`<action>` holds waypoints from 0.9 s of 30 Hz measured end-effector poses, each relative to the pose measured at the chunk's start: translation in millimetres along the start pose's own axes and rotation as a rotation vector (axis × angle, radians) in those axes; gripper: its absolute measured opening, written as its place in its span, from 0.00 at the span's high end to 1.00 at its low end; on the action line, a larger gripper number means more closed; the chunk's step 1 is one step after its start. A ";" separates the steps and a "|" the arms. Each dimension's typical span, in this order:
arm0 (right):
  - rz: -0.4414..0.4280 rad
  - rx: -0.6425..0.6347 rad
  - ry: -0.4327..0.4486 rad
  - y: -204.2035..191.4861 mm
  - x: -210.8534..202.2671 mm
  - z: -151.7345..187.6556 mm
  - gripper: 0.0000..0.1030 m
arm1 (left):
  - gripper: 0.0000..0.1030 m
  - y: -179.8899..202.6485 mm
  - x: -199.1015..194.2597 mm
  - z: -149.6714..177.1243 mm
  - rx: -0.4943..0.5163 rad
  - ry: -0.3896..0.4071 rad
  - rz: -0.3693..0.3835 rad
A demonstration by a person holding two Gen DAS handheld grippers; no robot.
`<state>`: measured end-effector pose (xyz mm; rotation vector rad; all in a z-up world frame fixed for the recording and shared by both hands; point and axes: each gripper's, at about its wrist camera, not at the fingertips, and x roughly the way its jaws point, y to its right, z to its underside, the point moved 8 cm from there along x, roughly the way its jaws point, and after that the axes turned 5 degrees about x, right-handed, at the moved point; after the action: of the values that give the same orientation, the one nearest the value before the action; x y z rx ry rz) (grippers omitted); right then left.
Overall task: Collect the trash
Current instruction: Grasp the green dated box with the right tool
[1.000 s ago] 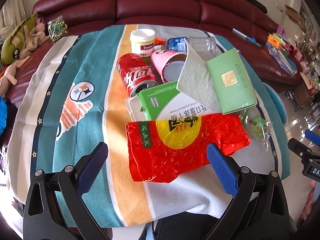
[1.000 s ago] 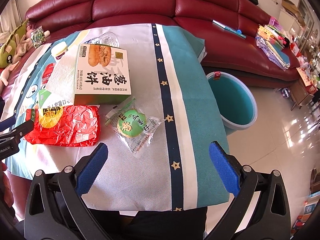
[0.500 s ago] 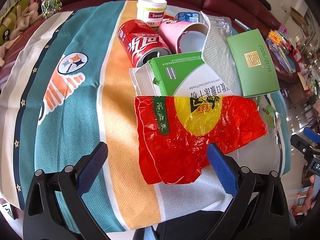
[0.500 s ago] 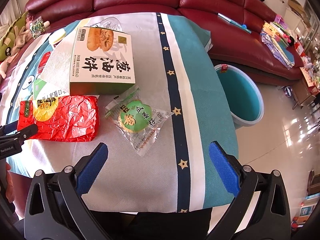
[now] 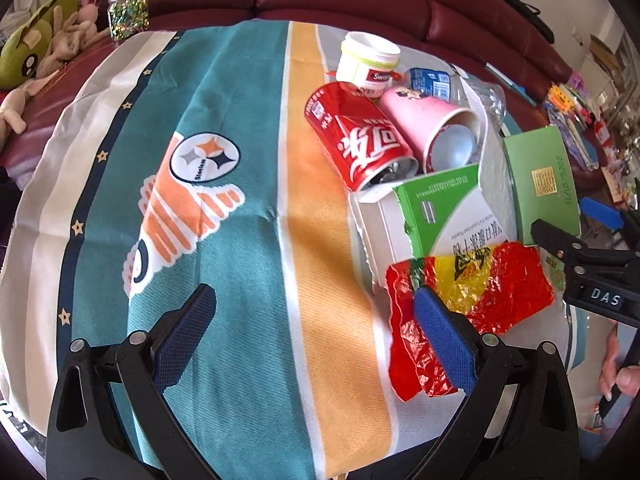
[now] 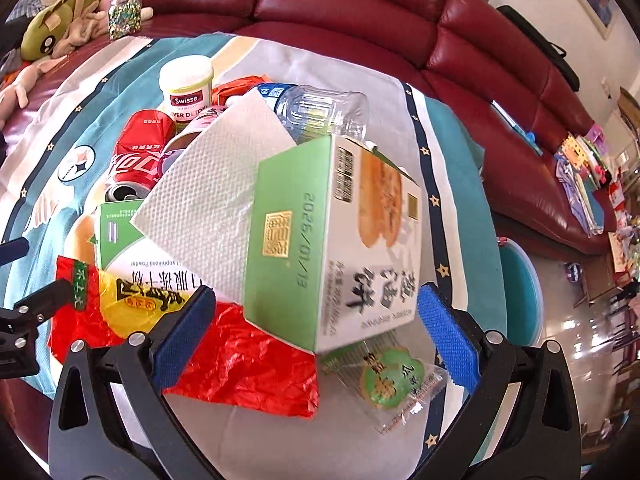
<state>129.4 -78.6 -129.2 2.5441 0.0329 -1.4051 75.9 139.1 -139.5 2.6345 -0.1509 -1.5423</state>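
Note:
A pile of trash lies on the striped tablecloth (image 5: 248, 184). It holds a crinkled red wrapper (image 5: 480, 292), a red cola can (image 5: 356, 136), a pink paper cup (image 5: 432, 128), a torn green-and-white carton (image 5: 432, 208) and a white jar (image 5: 368, 64). My left gripper (image 5: 316, 332) is open over the cloth, its right-hand pad overlapping the wrapper's left end. My right gripper (image 6: 316, 338) is open, its fingers wide on either side of the near corner of the green biscuit box (image 6: 332, 240). That box rests on a paper towel (image 6: 208, 192) and the red wrapper (image 6: 240, 360). A green cake packet (image 6: 388, 380) lies just beside it.
A clear plastic bottle (image 6: 320, 112) lies behind the box. A blue bin (image 6: 520, 292) stands on the floor to the table's right. A dark red sofa (image 6: 360, 12) with soft toys (image 5: 36, 52) curves behind. The other gripper (image 5: 588, 256) and a hand show at the right edge.
My left gripper swung left, so the pile now sits to its right and the wrapper meets its right pad. My right gripper moved left and in toward the biscuit box.

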 end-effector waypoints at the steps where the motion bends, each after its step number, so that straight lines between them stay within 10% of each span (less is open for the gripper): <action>1: -0.001 -0.003 -0.013 -4.3 5.2 -1.8 0.06 | 0.04 -5.8 0.0 -3.2 -0.008 0.001 0.000; 9: 0.096 -0.018 -0.045 -0.5 28.0 -7.0 0.06 | 0.04 -16.5 1.4 -12.9 -0.042 -0.004 0.012; 12: 0.090 0.004 -0.039 12.0 27.6 -8.3 0.24 | 0.04 -9.0 3.2 -16.8 -0.020 -0.009 0.011; 27: -0.188 0.331 -0.077 102.8 16.8 -23.2 0.40 | 0.04 78.8 -8.1 -72.2 0.177 0.021 0.049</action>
<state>171.3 -175.1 -111.6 2.8101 0.0297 -1.7037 131.6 63.7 -87.5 2.7547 -0.3635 -1.5528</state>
